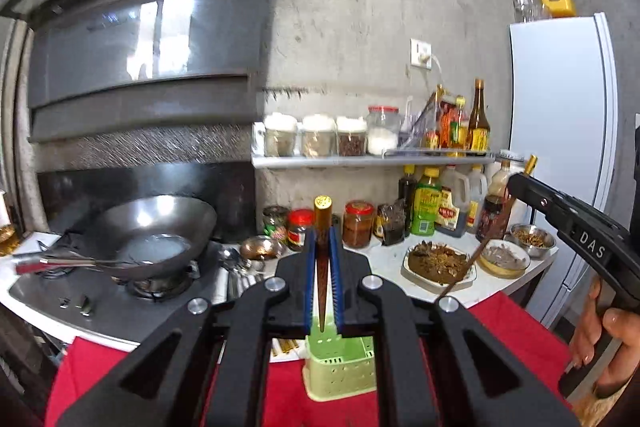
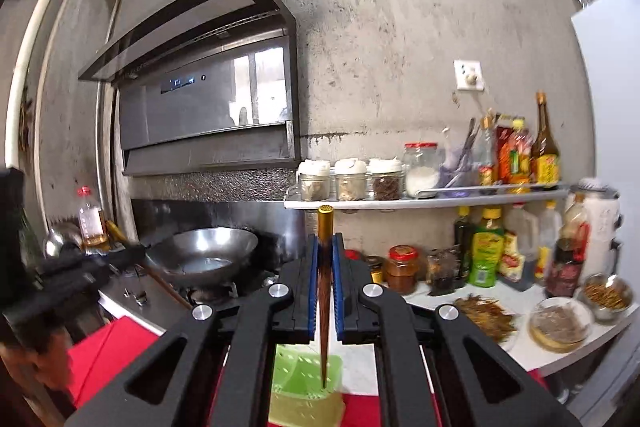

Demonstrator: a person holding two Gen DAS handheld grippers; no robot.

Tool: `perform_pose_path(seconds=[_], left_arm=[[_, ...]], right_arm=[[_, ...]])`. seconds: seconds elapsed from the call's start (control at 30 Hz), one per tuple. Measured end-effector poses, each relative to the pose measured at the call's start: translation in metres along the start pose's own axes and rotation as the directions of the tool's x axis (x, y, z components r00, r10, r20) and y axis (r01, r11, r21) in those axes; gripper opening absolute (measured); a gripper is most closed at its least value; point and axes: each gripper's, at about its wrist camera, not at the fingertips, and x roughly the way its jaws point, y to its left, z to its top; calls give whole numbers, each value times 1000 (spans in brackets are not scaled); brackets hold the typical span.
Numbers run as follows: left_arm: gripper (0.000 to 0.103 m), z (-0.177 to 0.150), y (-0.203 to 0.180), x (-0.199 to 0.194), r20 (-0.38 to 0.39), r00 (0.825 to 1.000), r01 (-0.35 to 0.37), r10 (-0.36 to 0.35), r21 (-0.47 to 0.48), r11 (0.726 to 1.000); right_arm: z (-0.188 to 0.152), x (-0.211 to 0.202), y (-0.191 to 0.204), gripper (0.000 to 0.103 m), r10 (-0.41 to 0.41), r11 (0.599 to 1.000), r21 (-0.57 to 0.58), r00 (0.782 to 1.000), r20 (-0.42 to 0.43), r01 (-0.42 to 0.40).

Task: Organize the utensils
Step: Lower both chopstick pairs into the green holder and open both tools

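A dark-brown wooden chopstick with a gold-capped end (image 1: 322, 251) is pinched upright between the blue-padded jaws of the left gripper (image 1: 322, 243), its pointed tip hanging just above the pale-green perforated plastic utensil holder (image 1: 340, 367). A second brown, gold-capped chopstick (image 2: 325, 287) is clamped the same way by the right gripper (image 2: 325, 259), its tip at the mouth of the same holder (image 2: 304, 387), which stands on a red cloth (image 1: 92, 375). More gold-ended chopsticks (image 1: 285, 346) are seen lying beside the holder.

Risk is judged to lie in the release: if either stick is let go while tilted or off a compartment, it may strike the rim, tip the light holder or fall onto the cloth. With both sticks aimed at one holder, a clash between them is possible.

Farther off, a steel wok (image 1: 160, 231) sits on the stove, and a plate of brown food (image 1: 440, 263) could be knocked by a wide swing.
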Motion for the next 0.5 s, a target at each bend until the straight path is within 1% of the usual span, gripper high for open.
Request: perform_pose_path(seconds=[0.07,0.13,0.2,0.27,0.37,0.47,0.5], left_arm=[[7,-11,3,25,-43,999,7,-8,-24,1000],[7,-22,7,46,-89,994,49,-55,-69,996],[7,-33,10,56,-110,991,61,-69,-78,995],[7,-45,8,69,-142,989,38,-46,-64,997],[7,-58,11,80,-174,985,0,-9,-53,999],[8,-64,19,89,-214,977,-16,2,-63,998],[13,-66,21,90,-225,974,-25,10,-63,998]], right_arm=[[-10,18,-6,7,11,999,34,999,-36,-10],[-22,32,-10,7,30,998,60,997,-76,-25],[-35,44,-13,7,34,998,62,993,-111,-28],[-45,53,-13,7,32,998,57,991,-132,-25],[-58,63,-16,7,15,998,57,987,-161,-6],[-65,70,-20,11,-10,999,42,981,-193,19],[-67,69,-21,12,-23,999,36,979,-204,31]])
